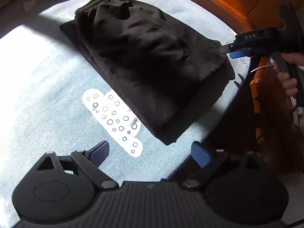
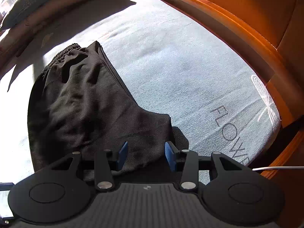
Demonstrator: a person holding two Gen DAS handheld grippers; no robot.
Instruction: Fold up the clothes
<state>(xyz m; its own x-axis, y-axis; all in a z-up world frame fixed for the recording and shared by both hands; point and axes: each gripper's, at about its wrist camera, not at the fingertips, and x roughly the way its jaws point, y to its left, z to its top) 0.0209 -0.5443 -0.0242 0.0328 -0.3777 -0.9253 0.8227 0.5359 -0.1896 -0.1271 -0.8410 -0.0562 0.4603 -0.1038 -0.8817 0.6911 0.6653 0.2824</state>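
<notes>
so there's a black pair of shorts (image 1: 144, 60) lying folded up on a light grey-blue bedsheet (image 1: 47, 98), the elastic waistband (image 1: 91, 3) bunched at the far end. it sits on a bed with an orange wooden frame (image 2: 237, 28) curving round the far side. the top layer is pretty wrinkly, and a flatter black layer underneath sticks out along the near and right edges.

the left gripper (image 1: 150, 153) is hanging above bare sheet just short of the shorts' near corner, jaws spread wide, nothing between them. right in front of it there's a white cloud-shaped print with little circles (image 1: 114, 119) on the sheet, just beside the shorts' edge.

the right gripper (image 2: 146, 154) is over at the other end, down at the hem corner of the shorts. its blue pads (image 2: 122, 153) are parted a moderate way with black cloth lying in the gap, but they aren't closed on it. from the left wrist view you can see that same gripper poking in from the right, its tip at the fabric's edge, with a hand (image 1: 288, 76) wrapped round the handle.

sunlight is hitting the sheet hard on the left. on the right side of the sheet there's printed lettering (image 2: 229, 131) and a white line drawing (image 2: 264, 95) near the bed's corner.
</notes>
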